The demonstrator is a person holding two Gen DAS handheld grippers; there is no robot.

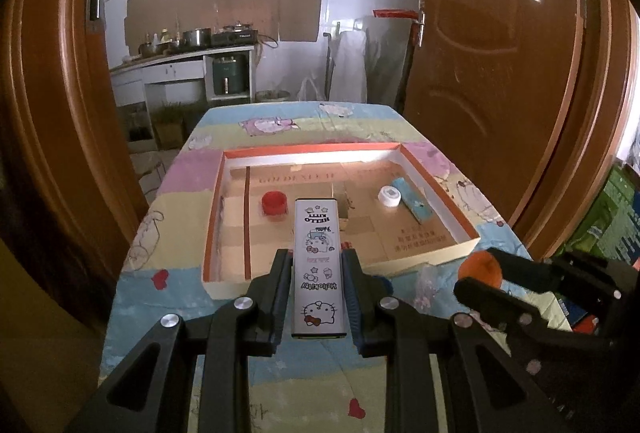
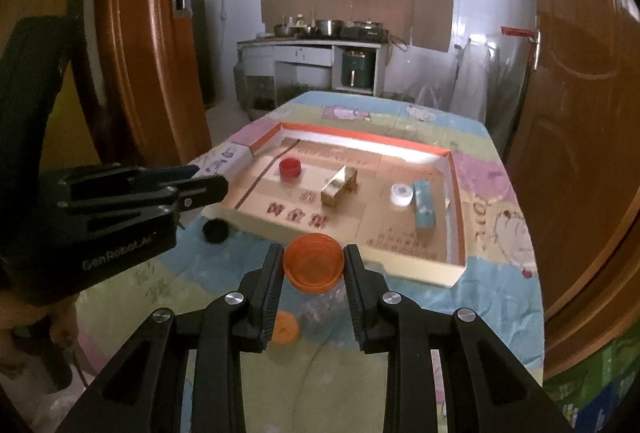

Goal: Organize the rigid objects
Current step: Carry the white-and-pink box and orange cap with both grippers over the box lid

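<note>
My left gripper (image 1: 317,263) is shut on a long white Hello Kitty box (image 1: 318,265) and holds it over the near edge of the shallow orange-rimmed cardboard tray (image 1: 448,193). My right gripper (image 2: 314,265) is shut on an orange round cap (image 2: 314,261), held just in front of the tray (image 2: 458,217). In the tray lie a red cap (image 1: 274,202), a white cap (image 1: 389,195) and a light blue box (image 1: 412,199). A gold box (image 2: 338,185) stands in the tray's middle. The right gripper with the orange cap (image 1: 480,267) shows at the right of the left wrist view.
A black cap (image 2: 215,230) lies on the cartoon-print tablecloth (image 2: 500,273) by the tray's near left corner. A second orange lid (image 2: 285,327) lies on the cloth under my right gripper. Wooden doors stand at both sides. A kitchen counter is at the back.
</note>
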